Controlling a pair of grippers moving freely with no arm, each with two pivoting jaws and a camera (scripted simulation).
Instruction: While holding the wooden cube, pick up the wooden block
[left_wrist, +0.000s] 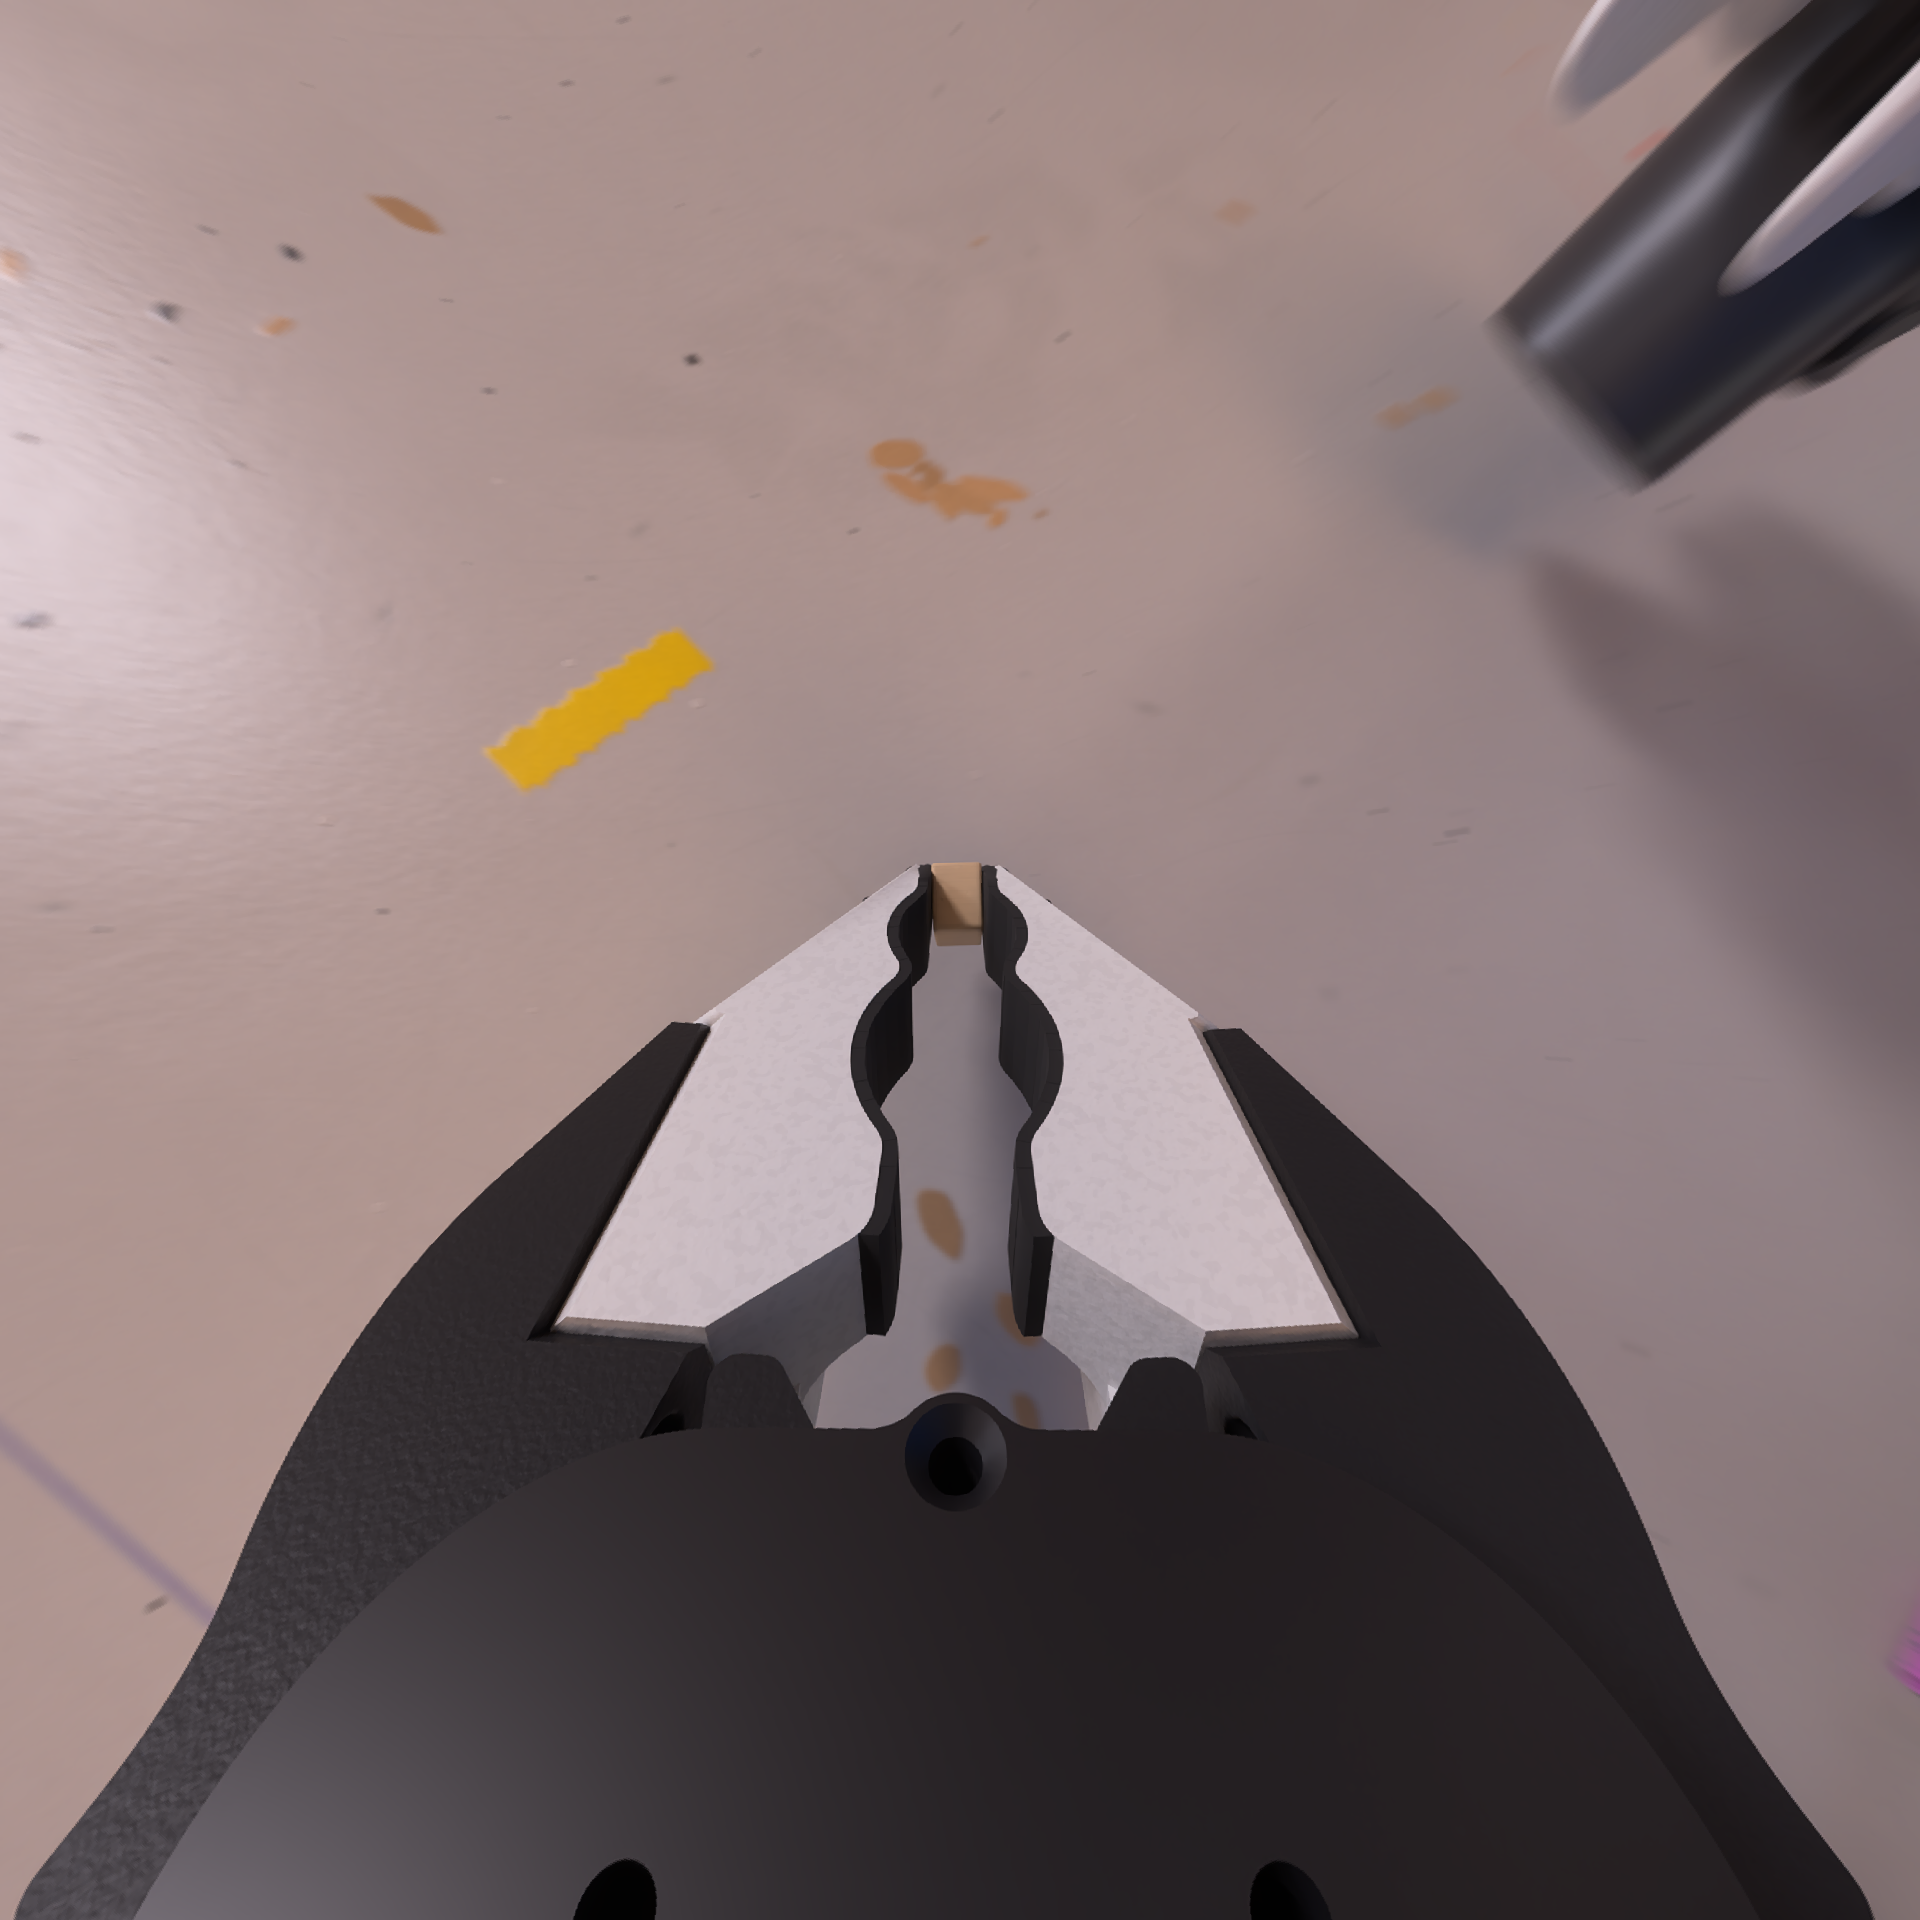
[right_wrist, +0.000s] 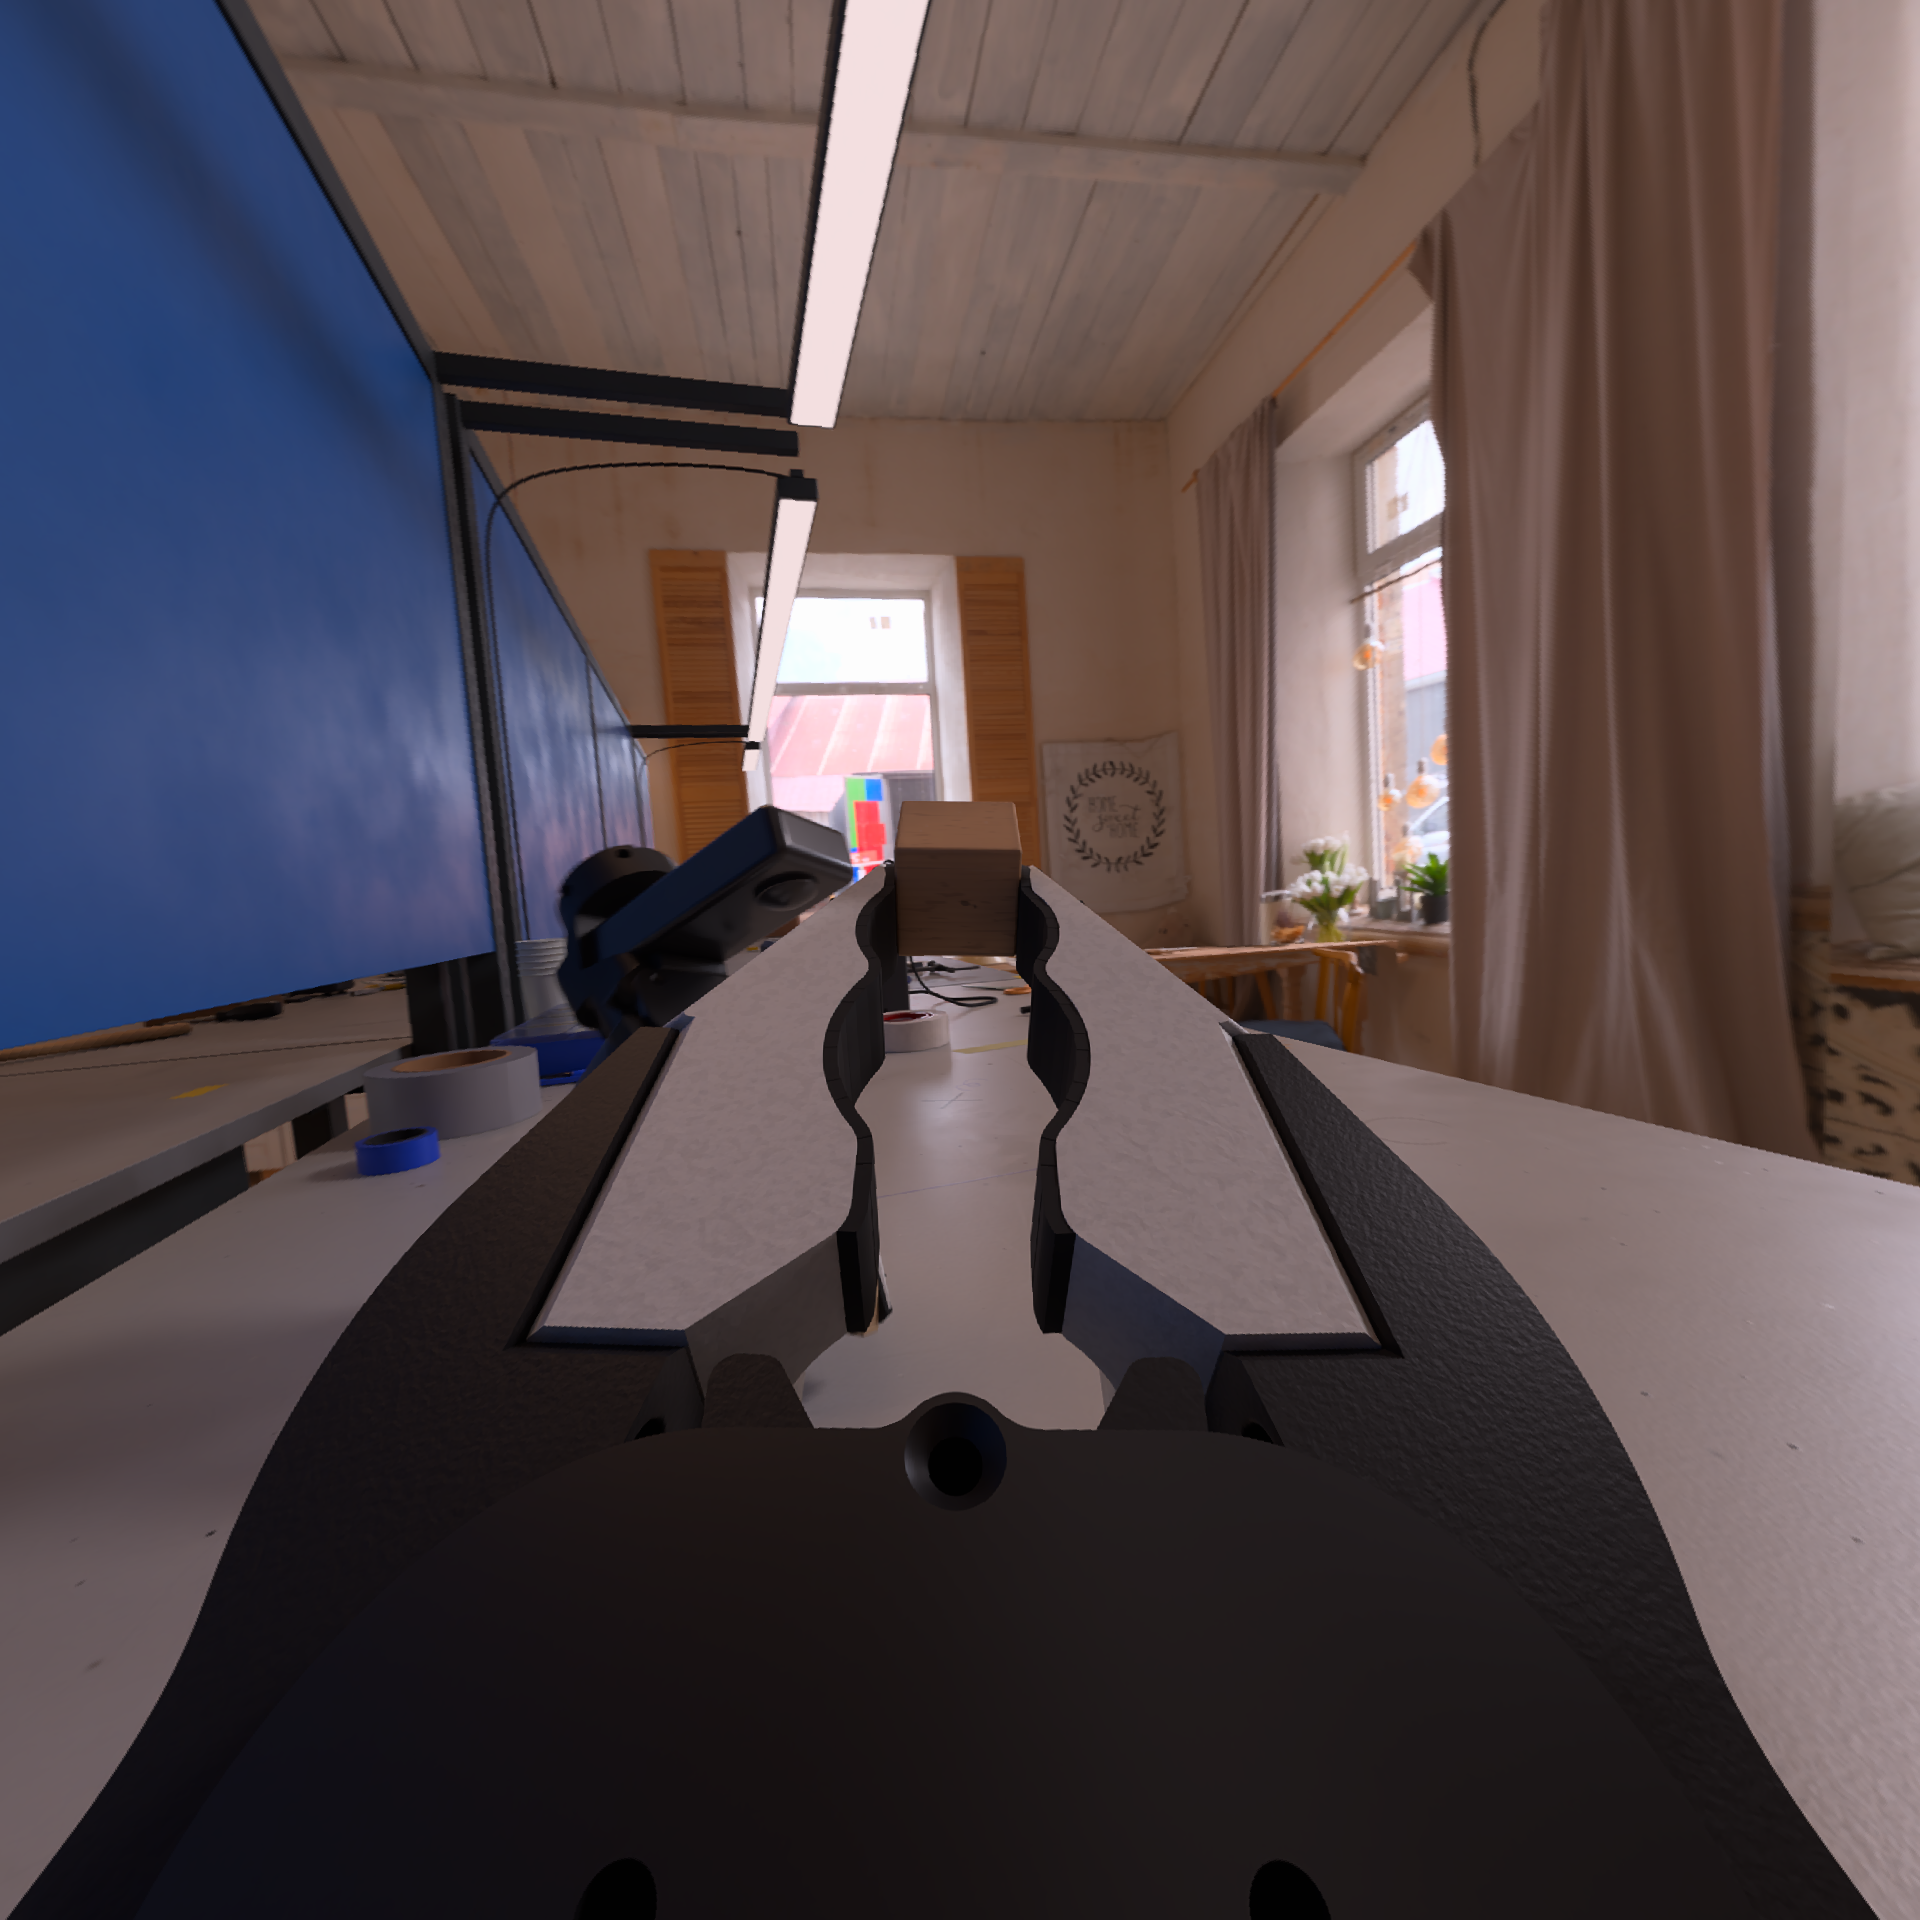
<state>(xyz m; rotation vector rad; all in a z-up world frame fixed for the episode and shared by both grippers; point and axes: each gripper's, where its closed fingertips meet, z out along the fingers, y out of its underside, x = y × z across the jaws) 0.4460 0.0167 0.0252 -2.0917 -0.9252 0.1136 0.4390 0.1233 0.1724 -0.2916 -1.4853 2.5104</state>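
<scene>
Between the right gripper (right_wrist: 957, 883) tips sits the wooden cube (right_wrist: 957, 878), squeezed tight above the table (right_wrist: 1558, 1299); the left gripper (left_wrist: 957, 902) pinches the small wooden block (left_wrist: 956, 902) over the tabletop

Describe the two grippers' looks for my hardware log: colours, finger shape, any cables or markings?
Left gripper and right gripper match: matte black textured bodies, two long tapering fingers faced with pale grey-white panels, black wavy inner pads, a round recessed hole at the base. No cables or markings are visible.
</scene>
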